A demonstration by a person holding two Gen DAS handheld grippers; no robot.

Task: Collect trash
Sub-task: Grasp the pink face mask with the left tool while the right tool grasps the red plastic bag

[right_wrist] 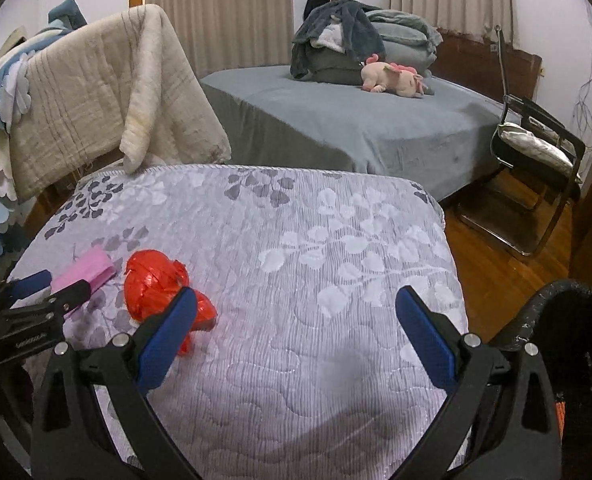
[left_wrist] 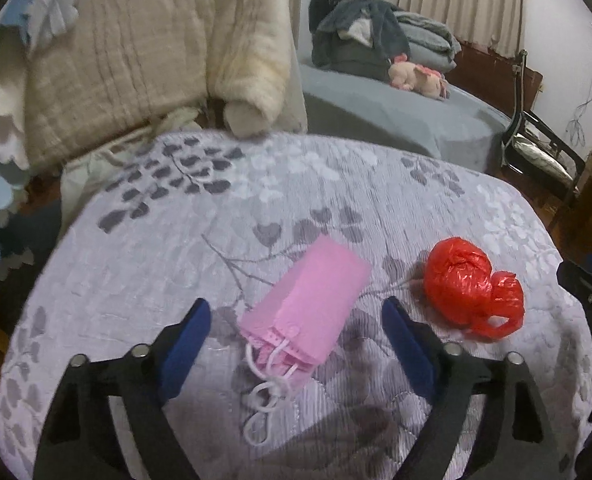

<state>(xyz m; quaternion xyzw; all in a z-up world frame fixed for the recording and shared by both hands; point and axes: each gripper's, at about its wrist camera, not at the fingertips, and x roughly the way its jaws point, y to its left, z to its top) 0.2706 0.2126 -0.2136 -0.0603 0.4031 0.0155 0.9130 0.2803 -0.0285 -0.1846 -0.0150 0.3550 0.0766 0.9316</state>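
Note:
A pink face mask (left_wrist: 316, 300) with white ear loops lies on the lilac quilted tabletop (left_wrist: 296, 184). My left gripper (left_wrist: 296, 307) is open, its blue pads either side of the mask's near end without touching it. A crumpled red plastic bag (left_wrist: 468, 284) rests just right of the mask. In the right wrist view the red bag (right_wrist: 151, 280) sits beside my right gripper's left finger. My right gripper (right_wrist: 296, 296) is open over bare cloth, holding nothing. The left gripper (right_wrist: 61, 284) and the pink mask (right_wrist: 87, 268) show at that view's left edge.
A black bin's rim (right_wrist: 544, 312) stands at the table's right corner. A chair draped with a beige blanket (right_wrist: 95, 92) is behind the table on the left. A grey bed (right_wrist: 356, 120) and a folding chair (right_wrist: 536, 152) lie beyond, over wooden floor (right_wrist: 496, 264).

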